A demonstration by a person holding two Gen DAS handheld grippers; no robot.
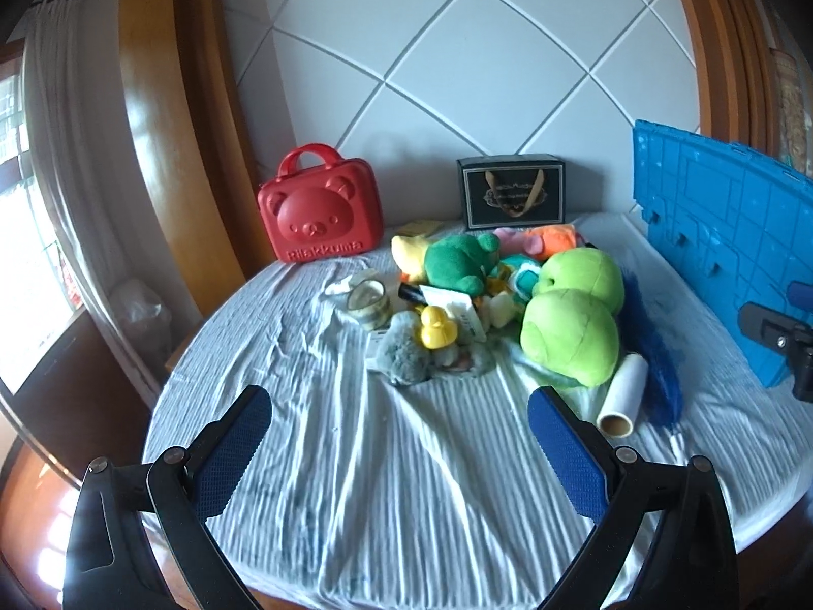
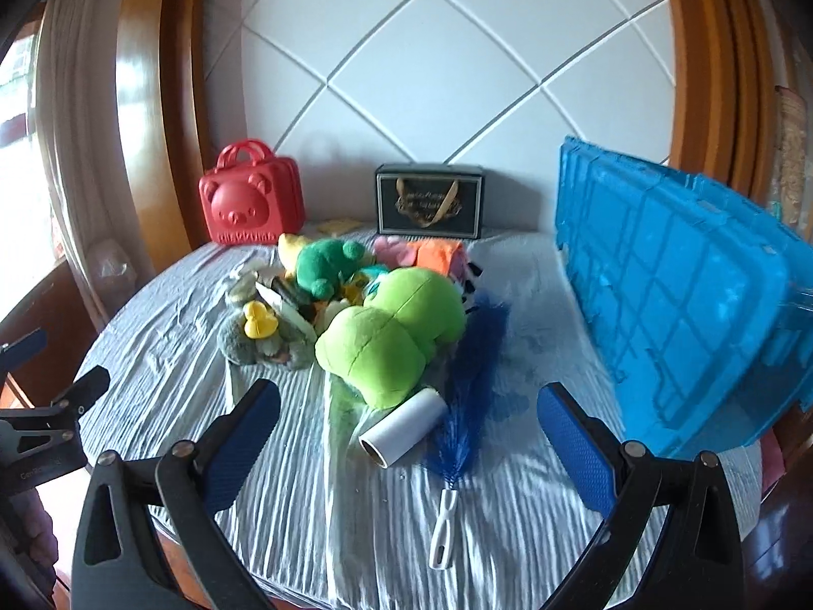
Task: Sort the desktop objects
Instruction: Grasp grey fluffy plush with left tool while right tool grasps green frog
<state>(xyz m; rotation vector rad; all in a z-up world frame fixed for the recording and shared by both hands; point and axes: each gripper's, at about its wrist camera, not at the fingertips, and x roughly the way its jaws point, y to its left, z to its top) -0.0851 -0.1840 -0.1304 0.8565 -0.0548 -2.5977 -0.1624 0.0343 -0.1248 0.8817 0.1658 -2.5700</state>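
A heap of toys lies mid-table: a lime plush point(image 1: 574, 325) point(image 2: 391, 330), a dark green frog plush point(image 1: 457, 262) point(image 2: 325, 264), a yellow rubber duck point(image 1: 437, 328) point(image 2: 259, 325) on a grey furry toy point(image 1: 406, 356), a tape roll point(image 1: 368, 300), a white roll point(image 1: 625, 394) point(image 2: 404, 427) and a blue feather duster point(image 2: 467, 381) point(image 1: 658, 371). My left gripper point(image 1: 399, 450) is open, empty, short of the heap. Open too, my right gripper point(image 2: 409, 450) frames the white roll and duster without touching them.
A red bear-face case point(image 1: 317, 208) point(image 2: 251, 201) and a black box point(image 1: 513, 193) point(image 2: 429, 201) stand at the back by the wall. A blue plastic crate point(image 2: 686, 315) point(image 1: 721, 249) lies tipped on the right. A striped cloth point(image 1: 381, 483) covers the round table.
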